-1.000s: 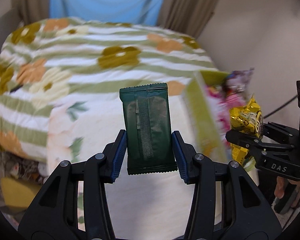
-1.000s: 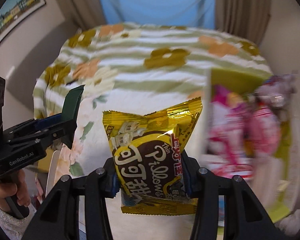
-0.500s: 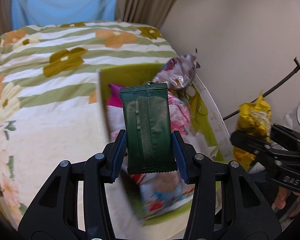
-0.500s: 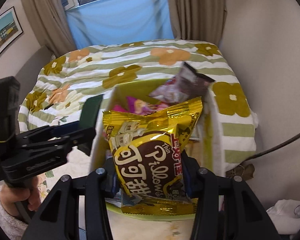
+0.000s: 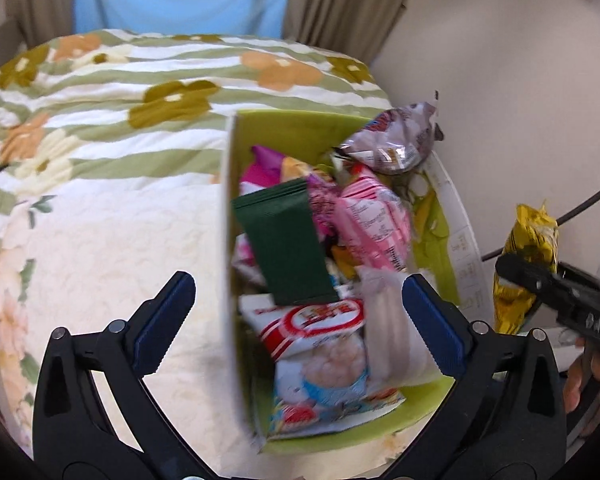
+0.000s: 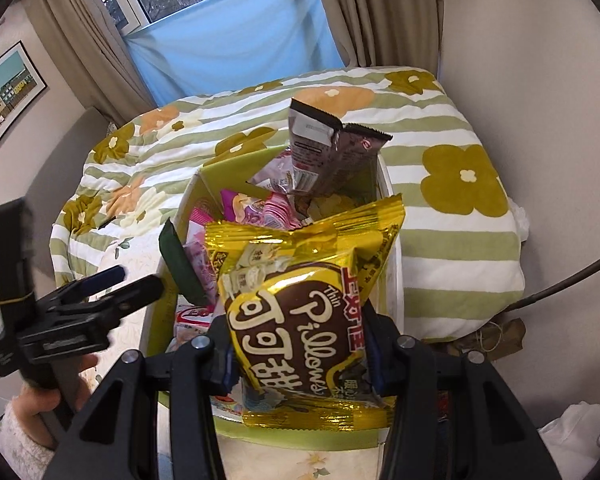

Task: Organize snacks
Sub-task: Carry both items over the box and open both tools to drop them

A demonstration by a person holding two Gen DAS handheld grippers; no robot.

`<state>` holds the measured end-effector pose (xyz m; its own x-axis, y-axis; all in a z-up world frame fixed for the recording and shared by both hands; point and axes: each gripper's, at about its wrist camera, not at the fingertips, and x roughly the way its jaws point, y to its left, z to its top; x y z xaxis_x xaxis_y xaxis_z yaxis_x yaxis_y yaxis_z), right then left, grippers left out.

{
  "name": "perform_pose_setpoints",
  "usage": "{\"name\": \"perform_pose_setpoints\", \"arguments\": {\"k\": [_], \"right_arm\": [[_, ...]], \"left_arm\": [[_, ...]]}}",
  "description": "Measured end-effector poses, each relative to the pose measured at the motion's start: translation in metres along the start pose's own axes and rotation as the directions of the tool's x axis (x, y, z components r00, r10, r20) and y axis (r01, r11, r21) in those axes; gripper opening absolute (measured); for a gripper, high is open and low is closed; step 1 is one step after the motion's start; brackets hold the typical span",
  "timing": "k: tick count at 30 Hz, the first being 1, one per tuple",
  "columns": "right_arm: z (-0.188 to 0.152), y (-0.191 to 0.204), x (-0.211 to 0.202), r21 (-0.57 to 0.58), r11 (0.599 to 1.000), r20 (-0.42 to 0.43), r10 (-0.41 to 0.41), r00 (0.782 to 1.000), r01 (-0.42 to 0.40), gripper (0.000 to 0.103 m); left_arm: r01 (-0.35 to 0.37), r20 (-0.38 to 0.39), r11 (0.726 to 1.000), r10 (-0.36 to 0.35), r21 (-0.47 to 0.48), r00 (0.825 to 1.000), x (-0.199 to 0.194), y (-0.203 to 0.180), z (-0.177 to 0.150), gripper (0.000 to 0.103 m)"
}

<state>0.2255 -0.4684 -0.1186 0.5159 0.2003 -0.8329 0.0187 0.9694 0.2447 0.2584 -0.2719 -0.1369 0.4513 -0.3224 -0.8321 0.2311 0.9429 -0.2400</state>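
A dark green snack packet [image 5: 286,240] hangs tilted over the snacks inside the green cardboard box [image 5: 380,436], free of any grip. My left gripper [image 5: 296,284] is opening, its blue pads [image 5: 168,312] wide apart and touching nothing. My right gripper [image 6: 300,360] is shut on a yellow "Pillows" snack bag [image 6: 300,280], held upright above the box's near end [image 6: 300,436]. In the right wrist view the left gripper [image 6: 120,280] sits at the box's left wall, with the green packet [image 6: 178,260] just beyond it. A brown-purple packet [image 6: 328,152] sticks up at the box's far end.
The box rests on a bed with a green-striped floral quilt [image 5: 120,128]. A beige wall [image 5: 500,80] and a black cable [image 6: 560,284] lie to the right. A person's hand [image 6: 32,404] holds the left gripper. White bag [image 6: 580,432] at lower right.
The left gripper's jaws have sprung wide and let go of the green packet, which now tips over the box. Both grippers swung right from the quilt to the box; the right still holds the yellow bag.
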Motion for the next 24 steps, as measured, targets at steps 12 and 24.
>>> {"name": "perform_pose_setpoints", "arguments": {"k": [12,24], "right_arm": [[0.024,-0.012,0.032,-0.016,1.0,-0.037,0.027,0.999,-0.027,0.046],[0.003,-0.006,0.016,0.025,0.999,-0.003,-0.047,0.999,0.047,0.103]], "left_arm": [[-0.164,0.022,0.985,0.163,0.048,0.986,-0.02,-0.009,-0.017,0.102],[-0.19,0.029,0.981,0.189,0.043,0.982,-0.042,0.01,-0.038,0.102]]}}
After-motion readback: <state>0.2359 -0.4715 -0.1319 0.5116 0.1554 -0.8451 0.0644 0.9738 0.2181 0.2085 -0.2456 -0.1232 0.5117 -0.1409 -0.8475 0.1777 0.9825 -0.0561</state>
